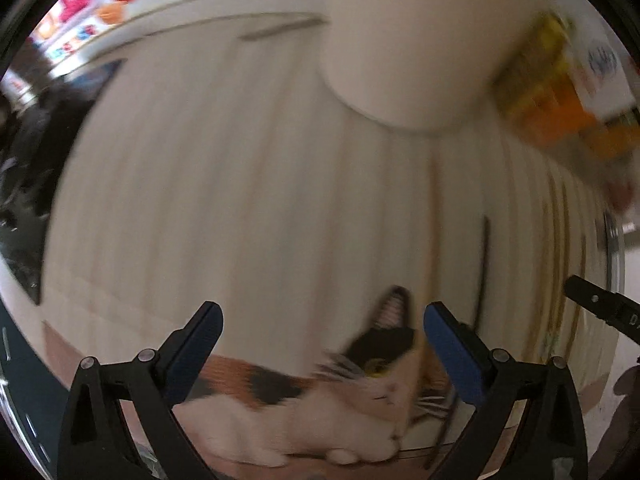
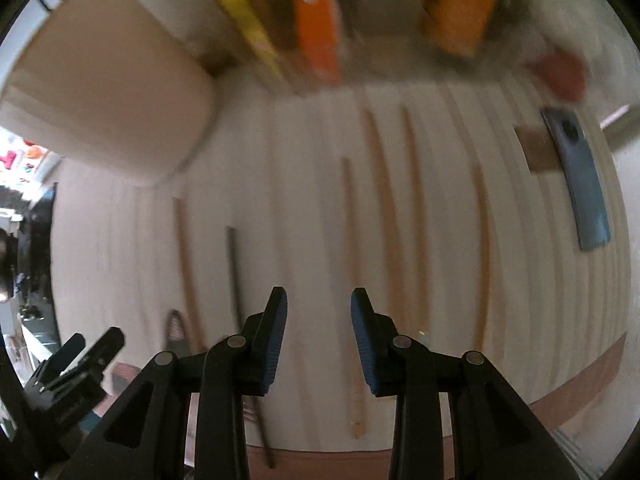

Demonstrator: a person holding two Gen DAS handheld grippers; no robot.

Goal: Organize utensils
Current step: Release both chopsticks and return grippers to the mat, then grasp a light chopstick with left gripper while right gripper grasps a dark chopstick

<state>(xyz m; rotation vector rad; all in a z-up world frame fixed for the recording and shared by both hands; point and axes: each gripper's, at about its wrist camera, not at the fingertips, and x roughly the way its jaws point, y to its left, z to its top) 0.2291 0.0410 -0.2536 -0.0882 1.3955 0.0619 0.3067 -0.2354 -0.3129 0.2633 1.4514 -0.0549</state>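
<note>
Lying lengthwise on white ribbed mat (image 2: 304, 168), chopsticks (image 2: 349, 240) run along right gripper's (image 2: 319, 320) pointing line; one stick passes directly under its part-open, empty jaws. Right gripper nearer. Dark chopstick (image 2: 236, 280) just left. Left gripper (image 1: 322, 344) jaws wide, empty, above cat picture (image 1: 360, 392) at mat's near edge. Beige holder (image 2: 108, 92) at far left corner; blue phone (image 2: 580, 180) near right edge. Nothing blocks descent.
</note>
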